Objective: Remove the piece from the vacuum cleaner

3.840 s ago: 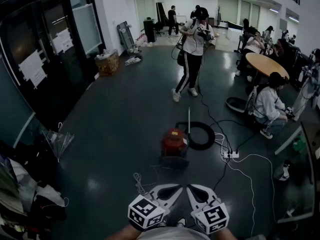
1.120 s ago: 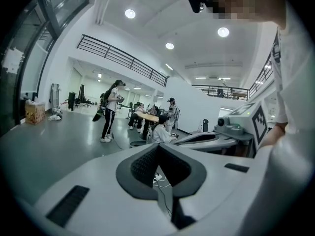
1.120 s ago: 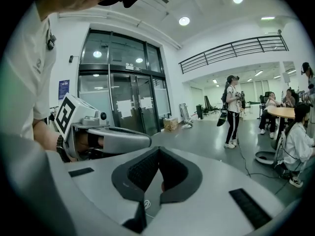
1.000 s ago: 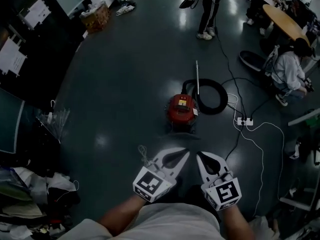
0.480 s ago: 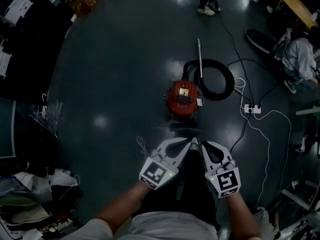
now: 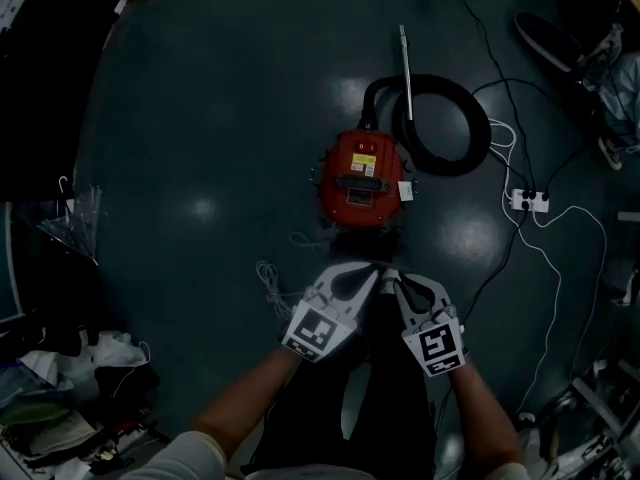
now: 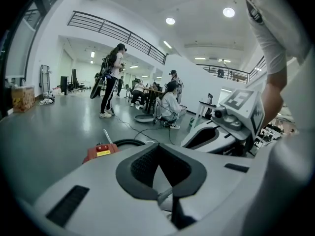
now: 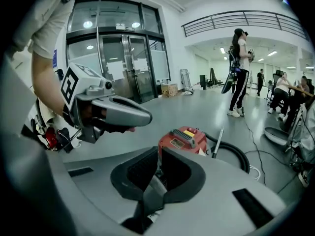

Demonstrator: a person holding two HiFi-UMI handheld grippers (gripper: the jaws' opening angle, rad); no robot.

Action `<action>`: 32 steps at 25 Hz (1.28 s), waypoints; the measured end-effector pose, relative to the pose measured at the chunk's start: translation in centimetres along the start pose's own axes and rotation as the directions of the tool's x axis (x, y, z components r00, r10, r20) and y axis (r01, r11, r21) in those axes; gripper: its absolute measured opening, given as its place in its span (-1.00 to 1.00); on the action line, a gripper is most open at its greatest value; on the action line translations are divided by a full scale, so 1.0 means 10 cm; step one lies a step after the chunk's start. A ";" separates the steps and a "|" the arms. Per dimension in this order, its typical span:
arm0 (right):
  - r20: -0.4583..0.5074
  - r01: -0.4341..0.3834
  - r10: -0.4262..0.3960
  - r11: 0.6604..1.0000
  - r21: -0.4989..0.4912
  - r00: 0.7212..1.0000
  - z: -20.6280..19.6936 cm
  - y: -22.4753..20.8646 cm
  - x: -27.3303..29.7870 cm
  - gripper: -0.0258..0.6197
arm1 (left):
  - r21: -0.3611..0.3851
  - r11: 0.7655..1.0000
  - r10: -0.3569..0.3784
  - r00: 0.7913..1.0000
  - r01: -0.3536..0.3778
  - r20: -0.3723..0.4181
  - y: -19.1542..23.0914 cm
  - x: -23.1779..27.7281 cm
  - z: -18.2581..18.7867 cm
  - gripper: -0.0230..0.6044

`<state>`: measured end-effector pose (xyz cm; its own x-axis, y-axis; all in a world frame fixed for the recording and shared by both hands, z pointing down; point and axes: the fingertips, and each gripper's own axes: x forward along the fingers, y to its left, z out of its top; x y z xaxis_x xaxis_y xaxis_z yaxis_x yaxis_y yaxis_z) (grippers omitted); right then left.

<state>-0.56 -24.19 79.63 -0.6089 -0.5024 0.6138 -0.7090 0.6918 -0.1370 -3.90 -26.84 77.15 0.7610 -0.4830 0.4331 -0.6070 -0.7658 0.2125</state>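
Note:
A red canister vacuum cleaner (image 6: 362, 180) stands on the dark floor, with a black hose (image 6: 445, 123) coiled behind it and a metal wand (image 6: 406, 66) lying across the coil. Both grippers hang side by side just short of its near end. My left gripper (image 6: 374, 276) is shut, with nothing between its jaws. My right gripper (image 6: 393, 281) is shut and empty too. In the left gripper view the vacuum cleaner (image 7: 101, 151) shows past the closed left gripper (image 7: 158, 150). In the right gripper view the vacuum cleaner (image 8: 184, 139) sits straight ahead of the right gripper (image 8: 158, 155).
A white power strip (image 6: 530, 200) and loose cables (image 6: 545, 298) lie on the floor to the right. A thin white cord (image 6: 270, 280) lies left of the grippers. Clutter (image 6: 60, 378) fills the lower left corner. A standing person (image 7: 110, 80) and seated people are farther back.
The view has tipped further down and the vacuum cleaner has come closer. Both grippers, still shut and side by side, now sit just short of its near end.

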 end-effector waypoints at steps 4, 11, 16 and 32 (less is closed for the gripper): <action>-0.074 -0.049 0.045 0.998 -0.046 0.996 -0.53 -0.10 0.46 -0.86 | -0.017 1.000 0.014 1.000 -0.015 -0.016 0.19 0.31 -0.39 -0.91; -0.259 -0.163 0.108 0.966 -0.200 0.960 -1.39 -0.11 1.08 -0.52 | -0.024 0.999 0.023 0.999 -0.024 -0.040 0.35 0.51 -0.79 -0.91; -0.341 -0.194 0.055 0.901 -0.387 0.938 -1.76 -0.10 1.37 -0.51 | -0.032 0.999 0.037 0.997 -0.039 -0.064 0.38 0.49 -0.99 -0.91; -0.431 -0.354 0.071 0.695 -0.625 0.900 -1.95 0.12 1.33 -0.79 | -0.069 0.996 0.046 0.993 -0.054 -0.110 0.20 0.25 -1.20 -0.91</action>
<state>-2.58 -19.95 102.75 -0.4447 -0.1798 0.8775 -0.0550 0.9833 0.1737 -6.01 -24.49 89.19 0.7022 -0.4682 0.5363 -0.6615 -0.7076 0.2484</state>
